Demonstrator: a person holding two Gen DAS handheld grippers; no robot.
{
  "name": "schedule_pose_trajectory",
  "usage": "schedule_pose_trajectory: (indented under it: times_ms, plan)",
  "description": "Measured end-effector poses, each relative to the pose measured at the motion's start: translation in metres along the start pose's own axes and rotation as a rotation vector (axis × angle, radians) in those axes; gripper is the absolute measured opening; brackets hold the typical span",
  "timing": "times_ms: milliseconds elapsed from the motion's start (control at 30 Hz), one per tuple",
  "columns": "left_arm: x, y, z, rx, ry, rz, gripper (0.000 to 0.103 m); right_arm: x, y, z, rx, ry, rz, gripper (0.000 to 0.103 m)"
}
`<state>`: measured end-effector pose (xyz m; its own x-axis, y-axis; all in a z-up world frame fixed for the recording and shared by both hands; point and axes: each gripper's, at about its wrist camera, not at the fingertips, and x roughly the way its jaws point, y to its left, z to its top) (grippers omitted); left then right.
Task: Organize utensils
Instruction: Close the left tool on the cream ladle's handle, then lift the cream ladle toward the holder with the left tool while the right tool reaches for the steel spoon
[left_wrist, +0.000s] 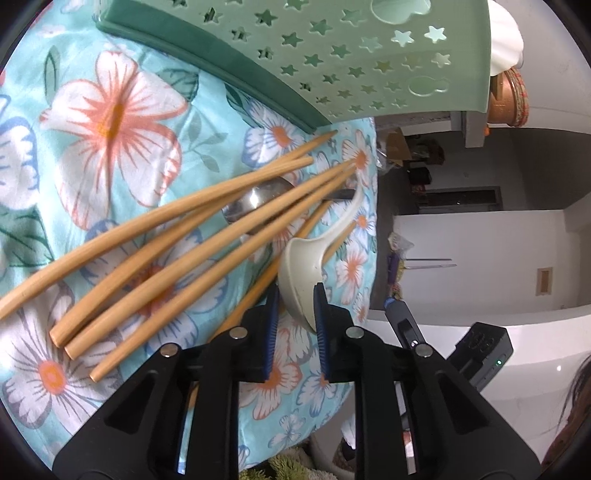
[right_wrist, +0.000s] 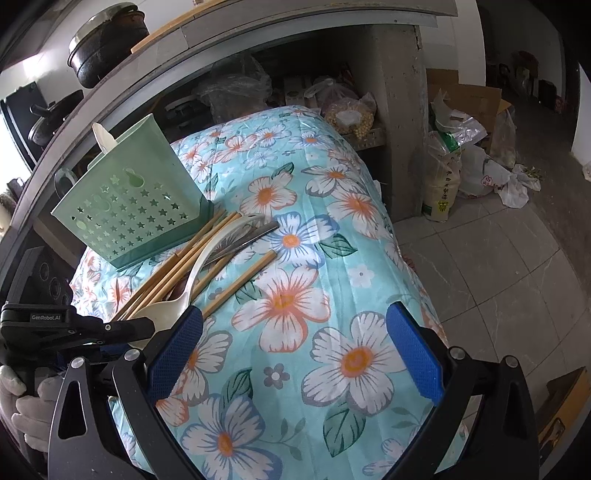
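Observation:
Several wooden chopsticks lie fanned over a metal spoon on the floral cloth. A white plastic spoon lies beside them, its bowl between the blue pads of my left gripper, which is closed on the bowl. The green star-perforated utensil holder stands just beyond the pile. In the right wrist view the holder holds one white utensil, and the chopsticks and white spoon lie in front of it. My right gripper is wide open and empty above the cloth.
The cloth covers a small rounded table whose edge drops off to a tiled floor. Bags and boxes sit on the floor beyond. A dark pot sits on a counter behind the holder.

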<state>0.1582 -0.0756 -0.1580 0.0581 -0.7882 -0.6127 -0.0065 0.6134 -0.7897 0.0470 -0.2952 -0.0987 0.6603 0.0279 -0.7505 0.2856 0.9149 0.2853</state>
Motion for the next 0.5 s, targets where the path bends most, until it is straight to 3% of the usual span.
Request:
schedule_pose_trajectory:
  times_ms: [300, 500]
  plan:
    - [-0.005, -0.017, -0.002, 0.064, -0.052, 0.086, 0.004, 0.002, -0.002, -0.001, 0.005, 0.002, 0.001, 0.097]
    - [-0.018, -0.035, -0.005, 0.183, -0.123, 0.153, 0.004, -0.001, -0.002, 0.0, 0.004, -0.007, -0.003, 0.097]
